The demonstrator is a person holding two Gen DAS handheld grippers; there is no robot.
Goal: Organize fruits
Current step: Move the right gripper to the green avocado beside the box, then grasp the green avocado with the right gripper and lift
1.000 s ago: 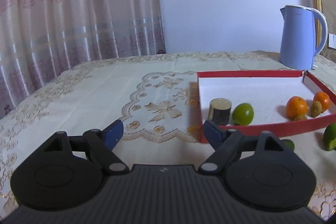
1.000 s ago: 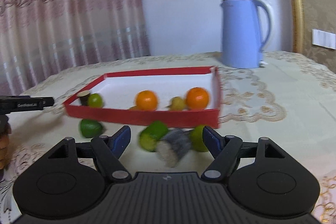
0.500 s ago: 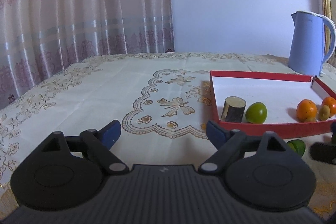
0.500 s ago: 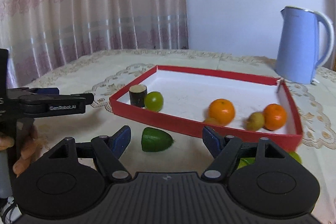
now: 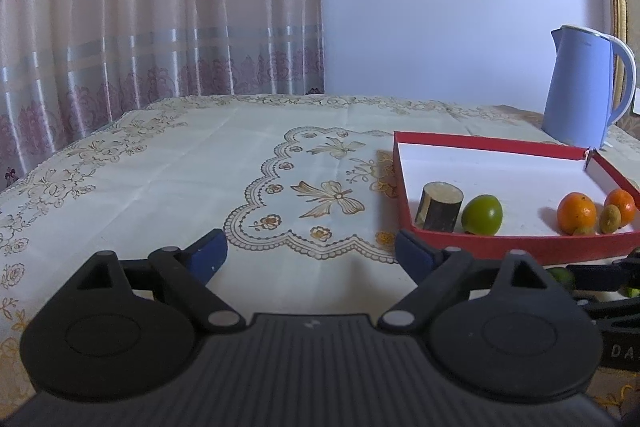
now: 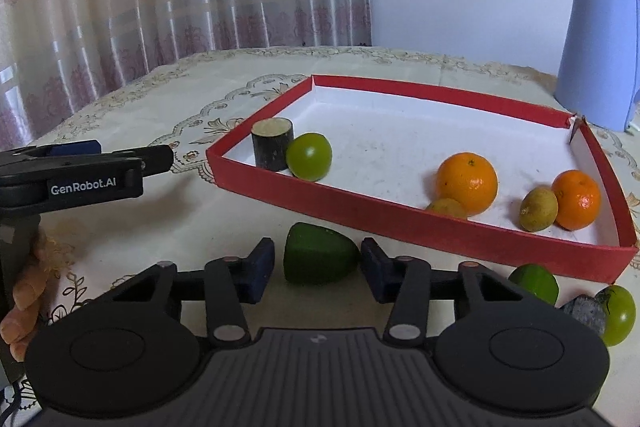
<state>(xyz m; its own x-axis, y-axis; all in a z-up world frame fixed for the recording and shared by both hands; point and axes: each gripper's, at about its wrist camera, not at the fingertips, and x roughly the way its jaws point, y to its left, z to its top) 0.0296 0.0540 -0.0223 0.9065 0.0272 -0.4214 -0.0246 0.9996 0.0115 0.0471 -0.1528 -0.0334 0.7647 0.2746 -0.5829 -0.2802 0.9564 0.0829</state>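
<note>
Cream embroidered tablecloth [image 6: 168, 99] spreads under my red tray [image 6: 400, 215]. My right gripper [image 6: 318, 269] has just been closing around the green fruit piece [image 6: 320, 259] before the tray, right pad touching, left just short. Left gripper [image 5: 310, 251] gapes empty. Next: clamp, lift over.

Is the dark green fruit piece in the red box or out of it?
Out. The dark green fruit piece lies on the tablecloth, in front of the red box's near wall, between the right hand-held gripper's fingers.
</note>
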